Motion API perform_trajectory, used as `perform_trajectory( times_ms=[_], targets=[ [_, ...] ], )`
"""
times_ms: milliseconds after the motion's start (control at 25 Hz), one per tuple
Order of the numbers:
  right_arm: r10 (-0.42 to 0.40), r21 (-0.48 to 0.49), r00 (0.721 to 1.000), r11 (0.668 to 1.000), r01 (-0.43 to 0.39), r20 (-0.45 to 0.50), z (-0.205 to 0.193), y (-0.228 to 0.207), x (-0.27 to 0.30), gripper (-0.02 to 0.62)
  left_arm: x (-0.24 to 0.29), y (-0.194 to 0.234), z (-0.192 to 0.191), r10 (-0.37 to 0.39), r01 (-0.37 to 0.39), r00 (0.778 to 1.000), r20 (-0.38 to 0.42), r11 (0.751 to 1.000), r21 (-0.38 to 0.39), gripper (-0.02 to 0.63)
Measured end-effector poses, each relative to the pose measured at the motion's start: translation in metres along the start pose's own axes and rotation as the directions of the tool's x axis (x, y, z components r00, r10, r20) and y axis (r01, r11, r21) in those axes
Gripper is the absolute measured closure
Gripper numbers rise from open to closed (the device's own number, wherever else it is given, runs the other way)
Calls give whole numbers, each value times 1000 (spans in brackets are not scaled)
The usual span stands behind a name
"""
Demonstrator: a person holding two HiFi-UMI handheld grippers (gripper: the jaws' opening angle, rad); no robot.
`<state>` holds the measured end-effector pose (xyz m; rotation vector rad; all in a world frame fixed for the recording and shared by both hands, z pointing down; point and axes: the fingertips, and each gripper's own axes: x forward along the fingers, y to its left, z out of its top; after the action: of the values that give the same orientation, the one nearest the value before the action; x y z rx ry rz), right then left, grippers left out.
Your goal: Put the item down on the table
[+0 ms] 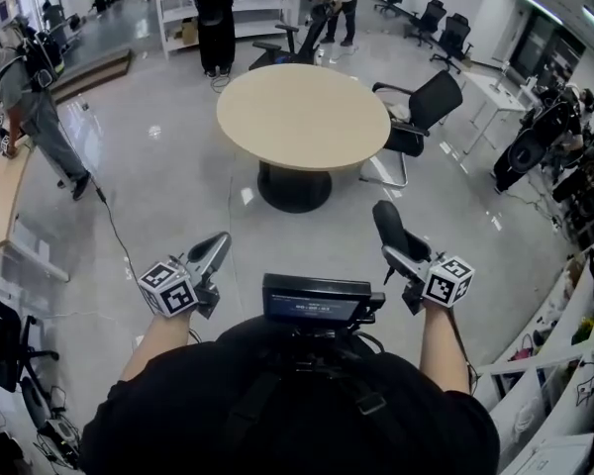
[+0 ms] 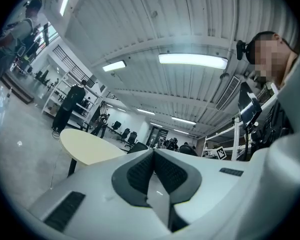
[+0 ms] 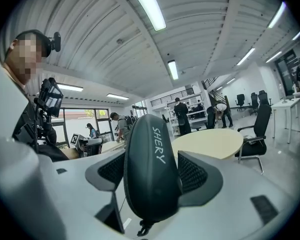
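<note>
1. Head view: the person stands on a grey floor (image 1: 158, 176) with both grippers held out front. The round table (image 1: 302, 117) is ahead, well apart from both.
2. The right gripper (image 1: 398, 253) clamps a black case (image 1: 387, 224), oval with a zip. Probably a glasses case, can't confirm. It sticks up and forward out of the jaws.
3. Right gripper view: the black case (image 3: 150, 169) stands upright between the ribbed pads (image 3: 195, 173), which press on its sides. The jaws are spread wide around it. White "SHERY" print on the shell, zip pull hanging at the bottom.
4. The case is in the air, not on the round table (image 3: 210, 141), which shows behind it.
5. Left gripper (image 1: 216, 243): in the left gripper view the left gripper (image 2: 153, 159) has its jaws closed together, pads meeting, nothing between them.
6. A black office chair (image 1: 421, 107) sits at the table's right edge. White shelving (image 1: 238, 8) stands beyond the table, with a standing person (image 1: 216, 18) beside it.
</note>
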<state>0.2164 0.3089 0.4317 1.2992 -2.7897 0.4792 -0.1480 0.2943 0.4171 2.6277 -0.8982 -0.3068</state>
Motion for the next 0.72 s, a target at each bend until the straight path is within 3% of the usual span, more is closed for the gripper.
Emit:
perform_trajectory(
  times_ms=[360,720],
  targets=[
    [-7,16,1000,1000,8,-28,10,-10,92,268,13,95,33,1,-1,1000,-12,1000,-17,606],
    [39,32,999,999,-37,-38,27,-94,152,268,74,147,32,62,-63,998,-15,998,-31,606]
  ],
)
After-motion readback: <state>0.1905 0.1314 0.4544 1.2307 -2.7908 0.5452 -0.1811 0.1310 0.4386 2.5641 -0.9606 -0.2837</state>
